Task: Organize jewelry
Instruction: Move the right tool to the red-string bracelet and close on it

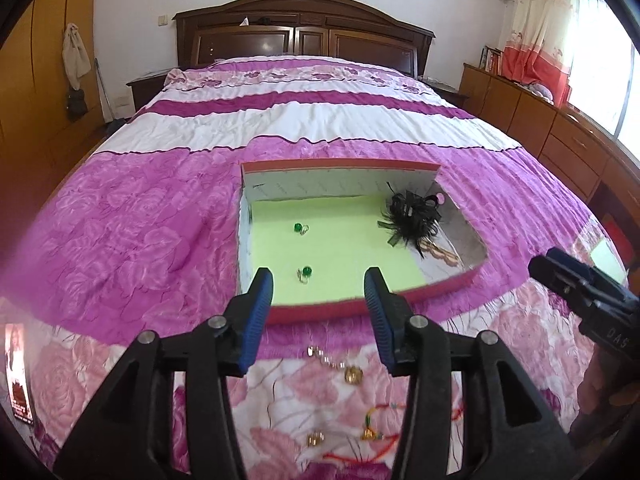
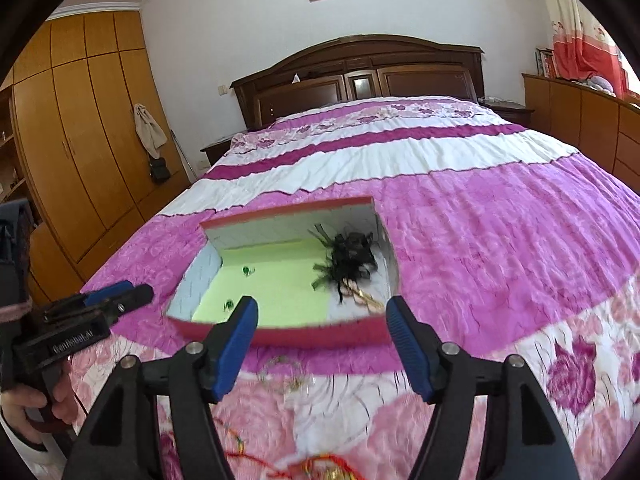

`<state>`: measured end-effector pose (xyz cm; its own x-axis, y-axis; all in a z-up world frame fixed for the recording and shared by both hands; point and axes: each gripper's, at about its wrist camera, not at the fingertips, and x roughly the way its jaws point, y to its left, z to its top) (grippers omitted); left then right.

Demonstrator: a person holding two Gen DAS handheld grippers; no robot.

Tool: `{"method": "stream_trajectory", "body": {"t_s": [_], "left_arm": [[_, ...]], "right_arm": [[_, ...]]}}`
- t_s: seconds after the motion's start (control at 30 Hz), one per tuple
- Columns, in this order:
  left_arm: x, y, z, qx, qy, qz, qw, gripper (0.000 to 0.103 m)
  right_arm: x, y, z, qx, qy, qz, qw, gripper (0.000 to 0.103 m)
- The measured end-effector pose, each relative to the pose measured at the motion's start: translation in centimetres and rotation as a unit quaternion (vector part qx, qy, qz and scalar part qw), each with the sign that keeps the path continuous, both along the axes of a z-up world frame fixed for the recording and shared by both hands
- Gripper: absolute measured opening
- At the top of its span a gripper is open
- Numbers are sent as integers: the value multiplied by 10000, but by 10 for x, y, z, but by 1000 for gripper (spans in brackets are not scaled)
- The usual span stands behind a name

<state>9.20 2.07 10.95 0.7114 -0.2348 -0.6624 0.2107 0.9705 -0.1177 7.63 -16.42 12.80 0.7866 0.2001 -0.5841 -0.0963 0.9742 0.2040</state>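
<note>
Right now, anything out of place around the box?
Yes. Several pieces lie loose on the bedspread in front of the red box: a gold chain, a gold piece and red cord. Inside, two green earrings lie apart.

We record an open box (image 1: 352, 308) lying on the bed (image 1: 160, 220). In it: two earrings (image 1: 305, 273) on the left, one behind the other; a feathered hair ornament (image 1: 412, 216) at the right rear. Before the box, on the bedspread, lie a chain (image 1: 340, 364) and, nearer, corded charms (image 1: 372, 432).
</note>
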Motion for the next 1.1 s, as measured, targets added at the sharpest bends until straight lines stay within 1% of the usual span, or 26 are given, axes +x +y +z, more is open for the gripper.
{"method": "stream_trajectory", "body": {"t_s": [0.13,0.27,0.33,0.67,0.73,0.97,1.03,1.1], "left_arm": [[-16,3,-1,11,47,-66,10000,40],[-29,4,-7,-17,237,-164,9996,40],[-35,4,-12,27,322,-181,9993,40],[-50,12,-49,149,829,-120,9964,40],[-52,12,-56,183,906,-98,9957,40],[-53,9,-72,311,1053,-155,9938,40],[-53,7,-75,365,1073,-182,9934,39],[-53,6,-79,407,1095,-200,9930,39]], "right_arm": [[-21,-5,-8,-31,149,-55,9999,69],[-37,-11,-17,-13,355,-122,9993,69],[-44,-13,-21,-12,442,-161,9989,69],[-68,-20,-46,-28,841,-176,9963,69],[-71,-21,-51,22,922,-175,9956,67],[-72,-24,-72,151,1272,-129,9917,47],[-71,-22,-77,154,1359,-82,9906,38],[-71,-20,-82,133,1423,-26,9897,34]]}}
